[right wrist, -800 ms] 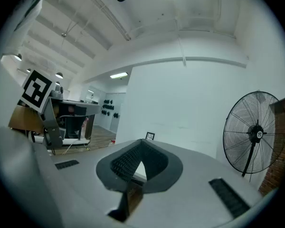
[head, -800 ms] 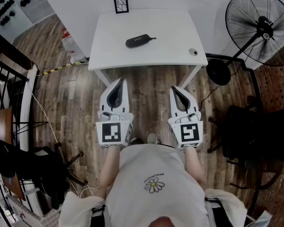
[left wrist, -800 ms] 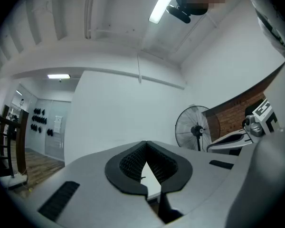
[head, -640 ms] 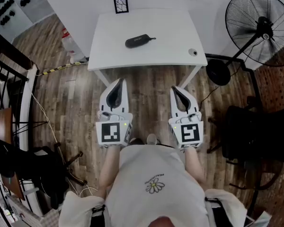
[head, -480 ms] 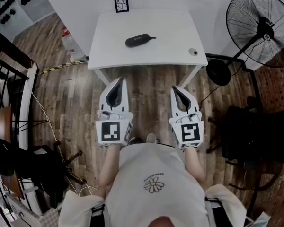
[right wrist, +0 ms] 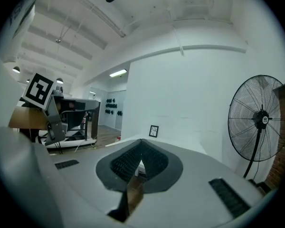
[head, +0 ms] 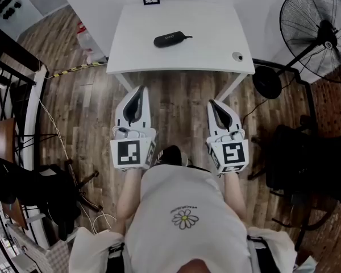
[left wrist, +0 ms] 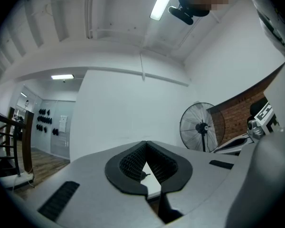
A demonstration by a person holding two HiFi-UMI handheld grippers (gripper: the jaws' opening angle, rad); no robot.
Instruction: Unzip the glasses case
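Wood-floored room, white table ahead of you. Glasses case: lying mid-table, well out of reach. Left gripper, right gripper: jaws clenched, nothing between, held level short of the table, apparently because your approach hasn't begun.

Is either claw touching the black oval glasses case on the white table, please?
No: the left claw and right claw hang short of the table.

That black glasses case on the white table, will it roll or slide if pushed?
The black oblong glasses case lies flat on its long side, so it probably won't roll. The smooth white table likely lets it slide. It looks small, so probably light.
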